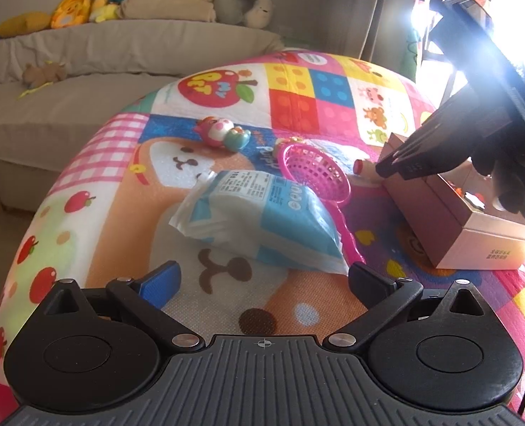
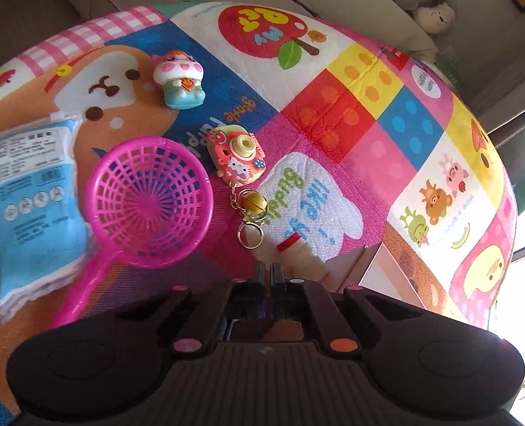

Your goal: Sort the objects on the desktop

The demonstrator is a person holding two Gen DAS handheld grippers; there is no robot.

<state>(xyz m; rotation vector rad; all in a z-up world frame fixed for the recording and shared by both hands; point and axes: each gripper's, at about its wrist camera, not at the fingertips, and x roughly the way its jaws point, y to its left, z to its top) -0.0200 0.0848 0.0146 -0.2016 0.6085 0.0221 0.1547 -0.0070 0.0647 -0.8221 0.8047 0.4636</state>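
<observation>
Bottle [image 2: 299,257] — just beyond right tongs [image 2: 270,277]

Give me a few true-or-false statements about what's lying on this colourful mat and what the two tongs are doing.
1. The left tongs are open with nothing between them. True.
2. The pink strainer lies inside the cardboard box. False: it lies on the mat, its edge against the blue tissue pack; the box stands apart.
3. The right tongs are shut near a small bottle with a red cap. True, though whether they grip it is unclear.
4. The camera keychain hangs from the left tongs. False: it lies on the mat beside the strainer.
5. The squishy animal toy sits on the tissue pack. False: it lies on the mat, apart.
</observation>
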